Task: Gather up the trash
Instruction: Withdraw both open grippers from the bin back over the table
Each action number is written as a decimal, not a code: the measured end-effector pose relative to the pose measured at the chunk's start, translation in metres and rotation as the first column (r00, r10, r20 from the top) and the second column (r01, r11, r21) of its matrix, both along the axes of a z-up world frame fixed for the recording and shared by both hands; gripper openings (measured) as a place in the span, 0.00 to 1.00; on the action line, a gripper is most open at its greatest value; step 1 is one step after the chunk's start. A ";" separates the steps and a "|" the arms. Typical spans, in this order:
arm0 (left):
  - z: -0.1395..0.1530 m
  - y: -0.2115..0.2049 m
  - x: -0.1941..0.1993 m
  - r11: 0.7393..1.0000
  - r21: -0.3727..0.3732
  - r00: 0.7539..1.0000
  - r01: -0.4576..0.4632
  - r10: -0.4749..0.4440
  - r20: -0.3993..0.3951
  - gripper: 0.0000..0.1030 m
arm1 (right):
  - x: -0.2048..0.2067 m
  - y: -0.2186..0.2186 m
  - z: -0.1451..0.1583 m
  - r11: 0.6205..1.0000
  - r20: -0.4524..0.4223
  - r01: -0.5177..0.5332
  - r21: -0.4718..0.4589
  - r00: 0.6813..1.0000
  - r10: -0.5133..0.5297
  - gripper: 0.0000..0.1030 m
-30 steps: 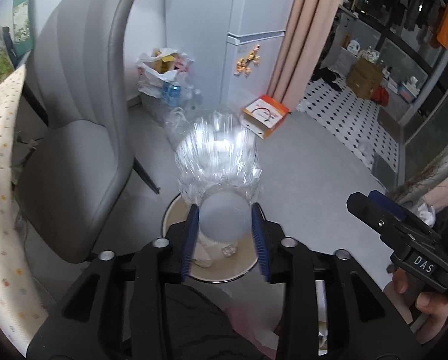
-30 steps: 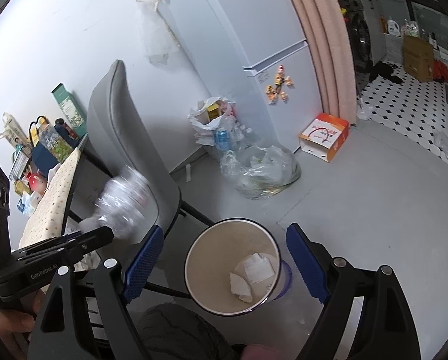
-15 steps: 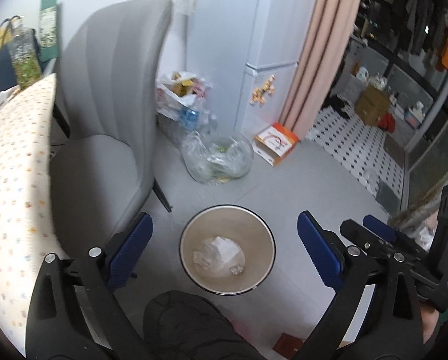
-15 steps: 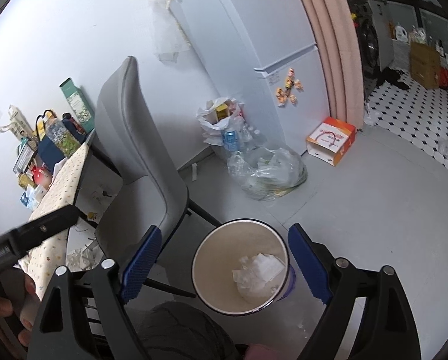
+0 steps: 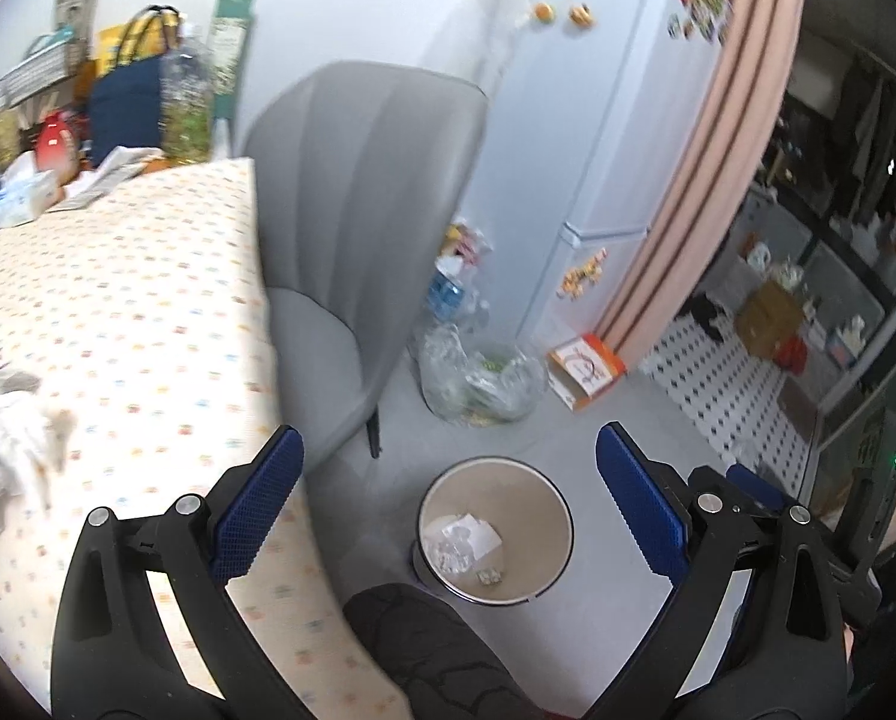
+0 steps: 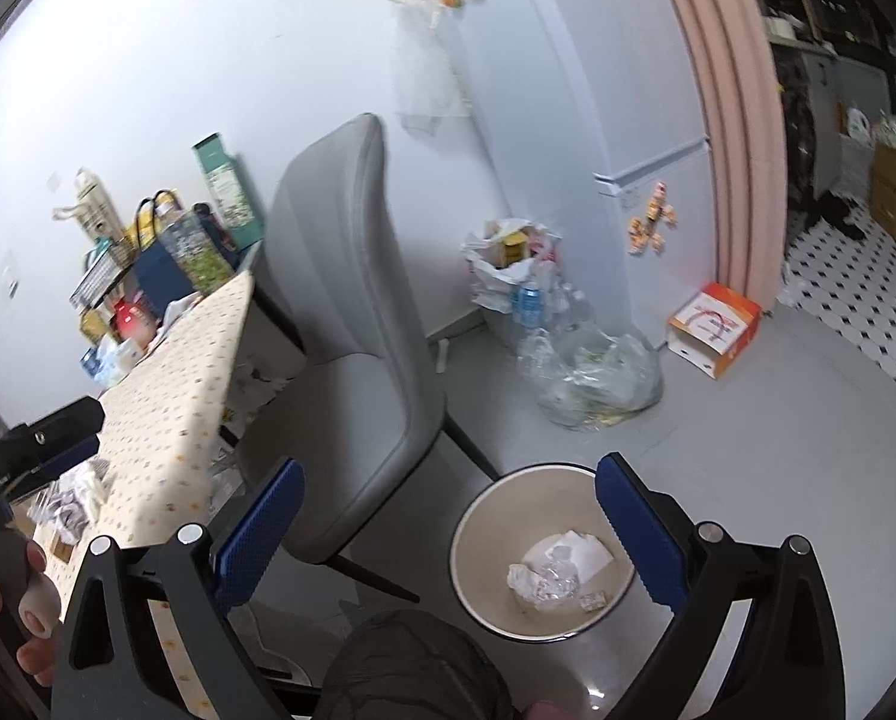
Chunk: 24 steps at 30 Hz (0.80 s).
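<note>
The left gripper (image 5: 448, 504) hangs with jaws spread wide and empty, half over the spotted tablecloth (image 5: 118, 312), half over the floor. The right gripper (image 6: 448, 516), equally wide and empty, sits above the round waste bin (image 6: 478, 516), which holds crumpled paper and clear plastic (image 6: 553, 570). Crumpled tissues (image 5: 10, 438) on the table edge are blurred and cut off by the frame
</note>
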<state>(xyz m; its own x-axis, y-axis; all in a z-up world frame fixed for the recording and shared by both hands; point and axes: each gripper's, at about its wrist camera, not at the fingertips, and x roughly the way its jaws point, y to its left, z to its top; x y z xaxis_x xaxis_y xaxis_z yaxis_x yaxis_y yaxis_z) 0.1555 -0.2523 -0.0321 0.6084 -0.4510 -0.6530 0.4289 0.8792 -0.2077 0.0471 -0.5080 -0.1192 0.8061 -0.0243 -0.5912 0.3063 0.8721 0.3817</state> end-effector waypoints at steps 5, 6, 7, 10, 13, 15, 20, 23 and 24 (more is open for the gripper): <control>0.017 0.044 -0.008 0.997 -0.055 0.997 -0.063 0.065 0.040 0.94 | 0.006 0.031 0.021 0.998 0.021 -0.052 -0.035 0.998 0.053 0.93; 0.020 0.052 -0.009 0.995 -0.066 0.996 -0.069 0.072 0.045 0.94 | 0.007 0.036 0.024 0.997 0.024 -0.061 -0.039 0.998 0.062 0.93; 0.023 0.060 -0.011 0.994 -0.071 0.995 -0.078 0.082 0.054 0.94 | 0.008 0.043 0.029 0.996 0.027 -0.073 -0.043 0.997 0.075 0.93; 0.029 0.079 -0.016 0.991 -0.086 0.991 -0.106 0.112 0.072 0.94 | 0.009 0.059 0.038 0.993 0.035 -0.097 -0.059 0.994 0.099 0.93; 0.033 0.103 -0.022 0.985 -0.109 0.987 -0.130 0.139 0.079 0.94 | 0.010 0.079 0.049 0.989 0.049 -0.127 -0.073 0.990 0.130 0.93; 0.033 0.116 -0.024 0.982 -0.121 0.985 -0.145 0.155 0.081 0.94 | 0.012 0.089 0.054 0.986 0.054 -0.142 -0.082 0.988 0.147 0.93; 0.033 0.151 -0.035 0.971 -0.138 0.975 -0.195 0.208 0.084 0.94 | 0.018 0.121 0.065 0.975 0.061 -0.196 -0.106 0.977 0.203 0.93; 0.030 0.173 -0.041 0.961 -0.149 0.966 -0.232 0.246 0.085 0.94 | 0.021 0.139 0.069 0.967 0.061 -0.226 -0.115 0.970 0.234 0.93; 0.029 0.181 -0.043 0.957 -0.153 0.962 -0.245 0.259 0.082 0.94 | 0.023 0.145 0.070 0.964 0.060 -0.238 -0.118 0.967 0.246 0.93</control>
